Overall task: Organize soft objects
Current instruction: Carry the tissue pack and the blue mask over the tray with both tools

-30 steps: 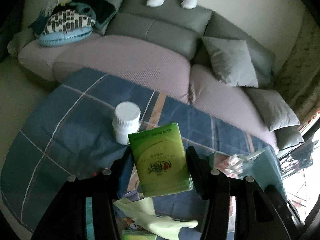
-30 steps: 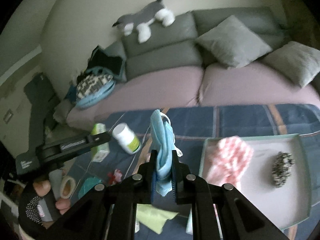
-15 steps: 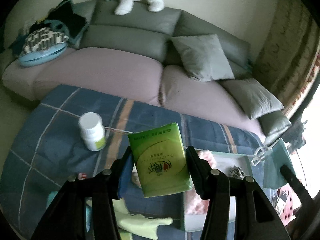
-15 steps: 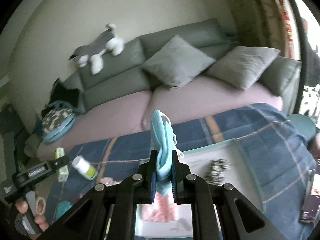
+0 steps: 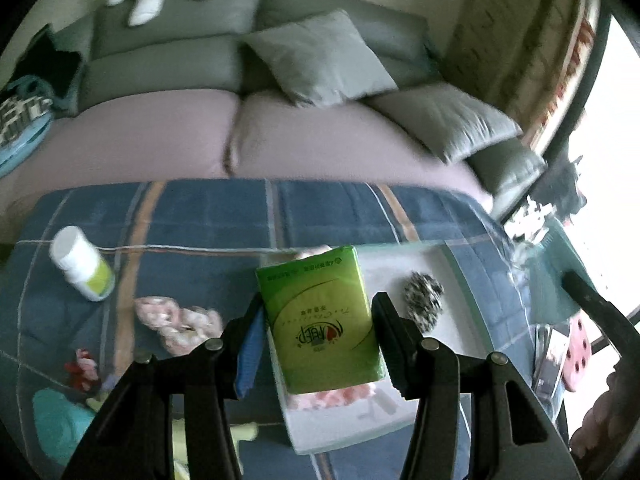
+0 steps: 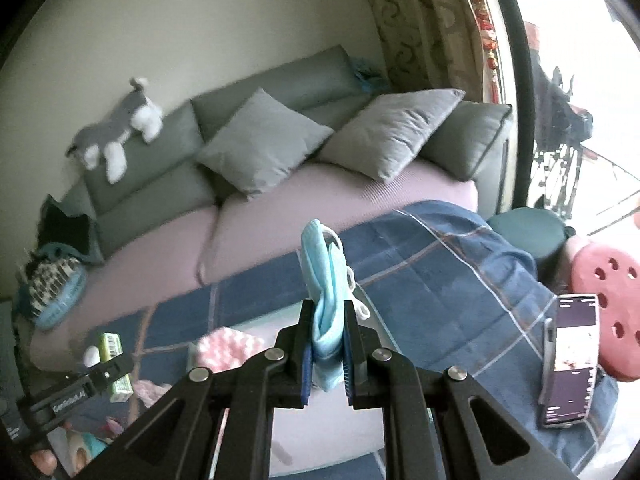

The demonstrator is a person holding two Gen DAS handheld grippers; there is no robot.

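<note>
Only the left wrist view shows the white bottle (image 5: 82, 265) lying on the blue checked blanket (image 5: 200, 216), the pink frilly cloth (image 5: 178, 320) beside it, and a speckled scrunchie (image 5: 423, 295) in the pale tray (image 5: 448, 272). The left tool (image 5: 316, 320) squeezes a green tissue pack (image 5: 320, 320) – shiny, soft-sided, with printed writing. The pack hangs over the near left part of the tray, its long side running away from the camera, far end tipped a little to the left.

Only the right wrist view shows a phone (image 6: 570, 360) with its screen lit on the blanket at the right, next to a pink thing with holes (image 6: 608, 304). The right tool (image 6: 329, 354) is closed tight on a light blue face mask (image 6: 324, 280) – crumpled, with white loops. The mask stands up tall from the jaws, above the tray's far edge.
</note>
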